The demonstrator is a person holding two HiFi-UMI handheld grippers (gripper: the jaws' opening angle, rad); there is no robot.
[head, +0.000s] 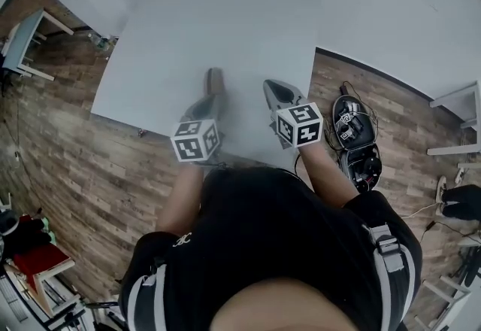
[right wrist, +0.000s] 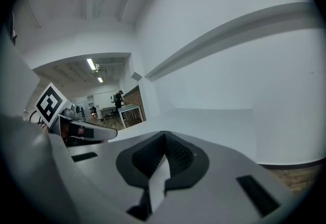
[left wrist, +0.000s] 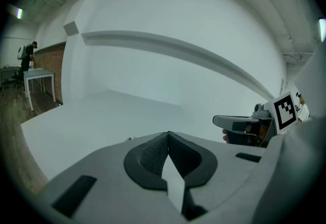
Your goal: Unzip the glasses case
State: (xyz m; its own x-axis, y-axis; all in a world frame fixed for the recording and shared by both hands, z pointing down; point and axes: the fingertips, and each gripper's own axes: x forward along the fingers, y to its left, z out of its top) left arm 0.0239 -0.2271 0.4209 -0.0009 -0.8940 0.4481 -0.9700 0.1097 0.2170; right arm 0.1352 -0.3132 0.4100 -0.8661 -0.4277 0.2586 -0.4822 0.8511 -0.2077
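Observation:
A small brown glasses case lies lengthwise on the white table, near its front half. My left gripper points at the case's near end from just behind it, jaws shut and empty. My right gripper hovers to the right of the case, apart from it, also shut on nothing. In the left gripper view the shut left gripper hides the case, and the right gripper shows at the right. In the right gripper view the right gripper is shut, and the left gripper shows at the left.
A black bag with gear sits on the wooden floor right of the table. White walls rise behind the table. A second white table with a person beside it stands far off. Red clutter lies at bottom left.

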